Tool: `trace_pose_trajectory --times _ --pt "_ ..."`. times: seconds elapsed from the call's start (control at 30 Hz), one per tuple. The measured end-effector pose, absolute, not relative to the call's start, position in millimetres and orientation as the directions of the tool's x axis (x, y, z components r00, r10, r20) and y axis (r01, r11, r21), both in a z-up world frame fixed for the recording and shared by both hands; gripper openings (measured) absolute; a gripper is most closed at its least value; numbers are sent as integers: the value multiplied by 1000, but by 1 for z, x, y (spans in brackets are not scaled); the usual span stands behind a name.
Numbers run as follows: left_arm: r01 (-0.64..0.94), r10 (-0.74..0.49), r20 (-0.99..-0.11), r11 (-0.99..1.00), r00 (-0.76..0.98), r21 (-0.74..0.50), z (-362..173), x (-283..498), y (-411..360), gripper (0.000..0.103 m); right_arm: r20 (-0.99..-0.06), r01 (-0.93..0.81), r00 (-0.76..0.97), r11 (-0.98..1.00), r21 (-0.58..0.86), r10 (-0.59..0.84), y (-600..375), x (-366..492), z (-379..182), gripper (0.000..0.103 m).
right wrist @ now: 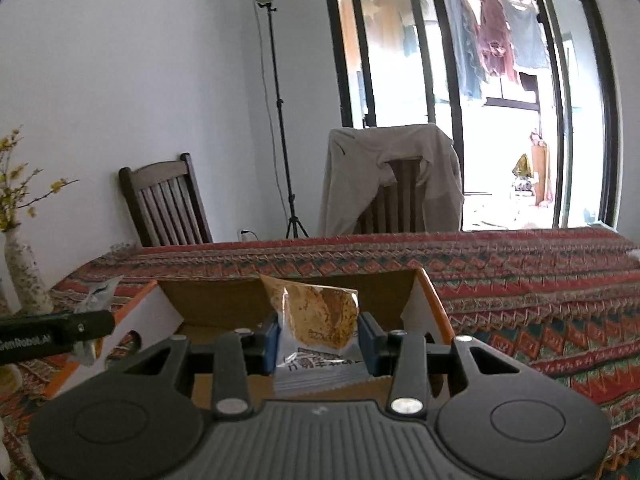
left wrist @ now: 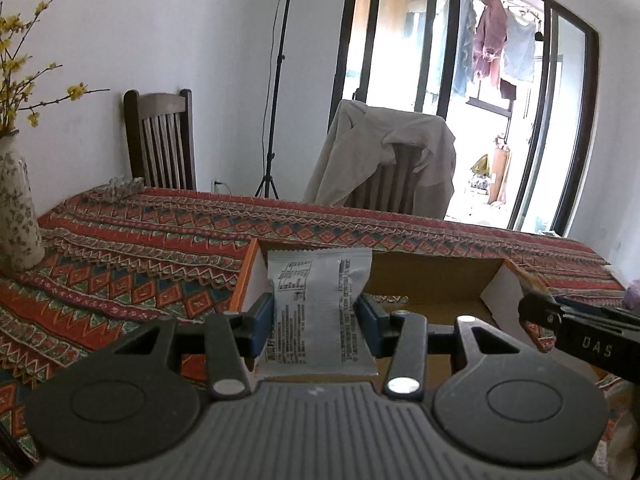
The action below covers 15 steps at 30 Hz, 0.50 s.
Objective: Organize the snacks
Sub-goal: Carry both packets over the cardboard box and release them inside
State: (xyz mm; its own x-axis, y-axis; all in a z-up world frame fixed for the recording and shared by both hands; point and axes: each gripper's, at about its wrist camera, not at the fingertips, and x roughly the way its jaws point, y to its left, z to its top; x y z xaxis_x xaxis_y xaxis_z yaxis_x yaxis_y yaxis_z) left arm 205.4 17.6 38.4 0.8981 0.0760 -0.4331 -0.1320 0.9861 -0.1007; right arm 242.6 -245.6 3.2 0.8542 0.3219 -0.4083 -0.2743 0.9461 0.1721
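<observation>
Two snack packets clamped, over box

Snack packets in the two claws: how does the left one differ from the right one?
The left claw grips a snack packet showing only grey-white printed text, its back; the right claw grips a packet showing a brown food picture above its white part. The left packet's top edge is flat; the right one's is crumpled. Both stand upright, pinched at the sides, over the open cardboard box.
</observation>
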Motion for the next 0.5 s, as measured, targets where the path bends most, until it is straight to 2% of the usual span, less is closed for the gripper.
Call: trace_pose_trajectory --times 0.17,0.27,0.33,0.4,0.5 --pt "-97 39 -431 989 902 -113 29 208 19 47 -438 -286 837 945 162 328 -243 244 -4 41" --pt "-86 20 -423 987 906 -135 27 206 23 63 -453 -285 834 949 136 316 -239 242 -6 43" --pt "-89 24 -408 986 913 -142 27 202 24 93 -456 -287 831 948 137 318 -240 241 -7 61" --pt "-100 37 -381 984 924 -149 28 196 26 103 -451 -284 835 949 139 316 -241 240 -6 89" --pt "-90 26 -352 982 936 -167 30 189 26 103 -433 -284 841 946 157 324 -245 238 -4 103"
